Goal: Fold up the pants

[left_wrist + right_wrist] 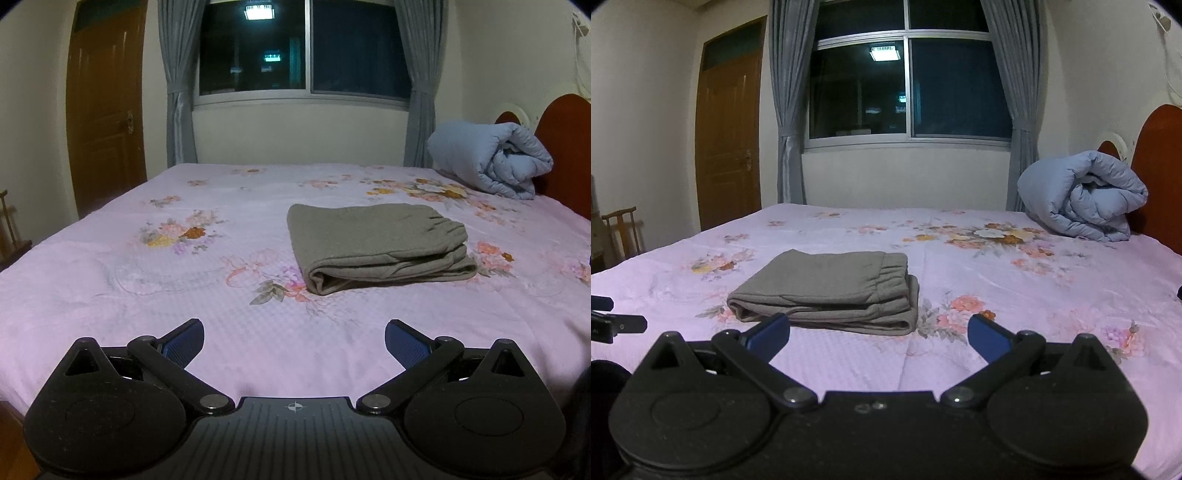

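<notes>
Grey-brown fabric pants (376,247) lie folded into a compact rectangular stack on the pink floral bedsheet (110,280), near the bed's middle. Left gripper (294,341) and right gripper (879,338) both hover spread wide, grasping nothing, well short of the stack. Far right sits 1 rolled light-blue quilt (1082,195).

One pair of folded grey pants (376,247) lies on one bed (110,280). One rolled blue quilt (491,158) sits at the bed's far right corner. Two claws, left claw (294,345) and right claw (879,338). One window (908,88), two curtains (786,99), one door (727,140), one chair (622,229).
</notes>
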### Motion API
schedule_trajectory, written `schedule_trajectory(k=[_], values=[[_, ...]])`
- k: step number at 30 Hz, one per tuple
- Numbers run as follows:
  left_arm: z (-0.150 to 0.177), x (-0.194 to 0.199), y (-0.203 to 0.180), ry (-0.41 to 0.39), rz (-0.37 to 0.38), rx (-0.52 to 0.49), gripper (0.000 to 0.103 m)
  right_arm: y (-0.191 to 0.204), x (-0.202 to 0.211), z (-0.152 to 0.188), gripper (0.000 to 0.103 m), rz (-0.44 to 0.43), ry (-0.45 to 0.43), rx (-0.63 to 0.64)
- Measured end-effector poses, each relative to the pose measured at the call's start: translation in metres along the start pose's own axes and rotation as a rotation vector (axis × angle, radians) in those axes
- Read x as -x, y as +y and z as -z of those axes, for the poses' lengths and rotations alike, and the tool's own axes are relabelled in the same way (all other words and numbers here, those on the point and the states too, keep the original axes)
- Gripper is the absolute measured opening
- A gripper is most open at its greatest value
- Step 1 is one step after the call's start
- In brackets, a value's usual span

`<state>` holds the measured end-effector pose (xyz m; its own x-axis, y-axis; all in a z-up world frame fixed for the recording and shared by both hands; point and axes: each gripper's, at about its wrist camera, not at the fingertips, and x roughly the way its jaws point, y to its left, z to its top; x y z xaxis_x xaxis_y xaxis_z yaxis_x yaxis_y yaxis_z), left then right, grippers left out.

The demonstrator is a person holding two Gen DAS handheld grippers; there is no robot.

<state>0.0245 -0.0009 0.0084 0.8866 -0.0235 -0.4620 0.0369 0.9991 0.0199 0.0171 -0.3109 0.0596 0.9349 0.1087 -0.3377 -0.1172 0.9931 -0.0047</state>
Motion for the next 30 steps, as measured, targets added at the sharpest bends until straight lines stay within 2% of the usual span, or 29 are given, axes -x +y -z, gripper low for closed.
schedule_trajectory(k=[30], values=[[-0.0008,-0.0009,0.0012,-0.002,0.009,0.001,0.103,-0.0015,-0.0032,0.0,0.097,-0.009,0.012,0.003]])
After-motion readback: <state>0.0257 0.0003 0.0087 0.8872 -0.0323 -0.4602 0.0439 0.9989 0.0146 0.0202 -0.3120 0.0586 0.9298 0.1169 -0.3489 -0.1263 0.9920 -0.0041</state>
